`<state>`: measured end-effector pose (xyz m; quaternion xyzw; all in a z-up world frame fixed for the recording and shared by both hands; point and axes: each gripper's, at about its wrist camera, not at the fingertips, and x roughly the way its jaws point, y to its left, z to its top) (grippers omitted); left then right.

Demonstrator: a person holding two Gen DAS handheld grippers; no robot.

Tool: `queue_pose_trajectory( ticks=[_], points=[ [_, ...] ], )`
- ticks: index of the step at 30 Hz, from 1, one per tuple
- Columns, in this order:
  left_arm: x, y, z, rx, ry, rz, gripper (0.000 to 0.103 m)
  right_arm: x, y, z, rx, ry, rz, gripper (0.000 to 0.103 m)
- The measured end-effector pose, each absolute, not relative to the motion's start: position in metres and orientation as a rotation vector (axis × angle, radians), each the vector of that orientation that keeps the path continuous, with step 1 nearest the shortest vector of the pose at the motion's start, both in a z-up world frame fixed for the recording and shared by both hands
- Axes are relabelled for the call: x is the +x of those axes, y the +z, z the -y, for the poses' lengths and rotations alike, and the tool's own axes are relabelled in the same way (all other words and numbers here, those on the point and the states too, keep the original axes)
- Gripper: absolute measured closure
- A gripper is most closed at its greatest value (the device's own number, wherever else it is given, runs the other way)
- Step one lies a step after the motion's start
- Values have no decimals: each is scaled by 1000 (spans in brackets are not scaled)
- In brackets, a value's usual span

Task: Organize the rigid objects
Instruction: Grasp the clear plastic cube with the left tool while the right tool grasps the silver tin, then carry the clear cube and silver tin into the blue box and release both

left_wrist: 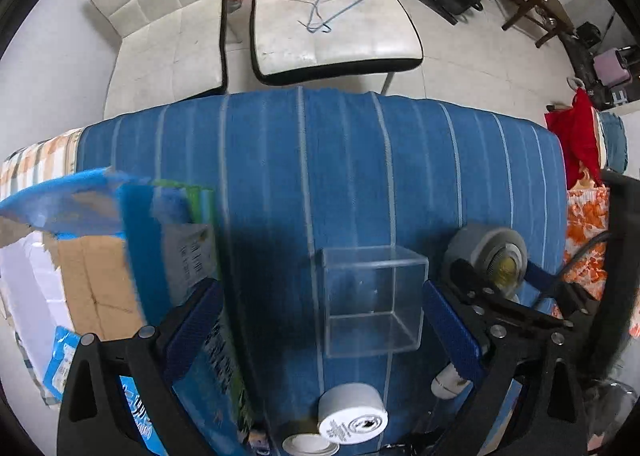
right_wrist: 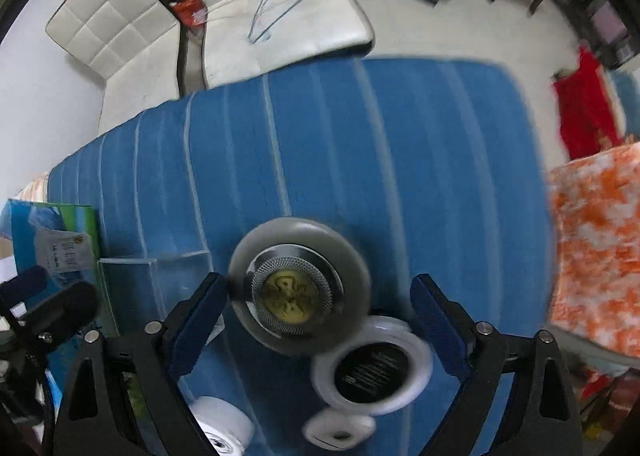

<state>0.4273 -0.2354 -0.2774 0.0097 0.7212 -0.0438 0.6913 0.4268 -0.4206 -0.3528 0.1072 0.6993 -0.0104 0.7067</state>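
**Grey disc between the right jaws; clear box ahead of the left**

A blue striped cloth (left_wrist: 360,159) is spread over the surface, and on it the rigid objects are gathered toward the near edge. A torn cardboard box with blue printed sides (left_wrist: 92,276) is seen at the left of the left wrist view. A clear square plastic box (left_wrist: 372,300) stands upright directly ahead of the left gripper (left_wrist: 320,336), whose jaws are spread wide and hold nothing; the box lies between the lines of the two jaws but beyond their tips.

The coming move is judged to turn on the round grey disc with a knurled metal ring and brass centre (right_wrist: 298,292). It is seen face-on in the right wrist view, off-centre between the spread jaws of the right gripper (right_wrist: 320,320): its edge is at or touching the left-hand pad, while a clear gap remains to the other pad. Because that view is blurred, contact cannot be confirmed. The right gripper is the nearer one. A white ring with a black centre (right_wrist: 372,370) overlaps the disc's near edge, and a white tape roll (left_wrist: 354,414) lies nearer still.
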Motion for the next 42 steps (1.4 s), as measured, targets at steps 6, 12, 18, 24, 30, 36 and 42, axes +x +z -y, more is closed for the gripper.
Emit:
queue_pose_trajectory(
  ticks=[6,12,18,24,30,36,42],
  points=[
    [436,-291,237,-18,-111,-1633,1,435,-369,425,210,-39,-1601,27],
    [435,-314,256,47,-148,-1697,1,442,-374,452,210,-82,-1627,27],
    [431,-339,262,88,-136,-1714,27,439,-377,461,197,-80,-1650,27],
    [424,-333,266,114,-133,-1673,41,428,-383,457,162,-114,-1639,29],
    [420,-302,273,123,-147,-1601,41,417,-372,449,139,-136,-1611,30],
    [405,-255,266,87,-186,-1531,41,401,-331,452,162,-135,-1552,30],
    [388,-202,219,21,-223,-1451,41,369,-253,416,153,-51,-1434,30]
  ],
)
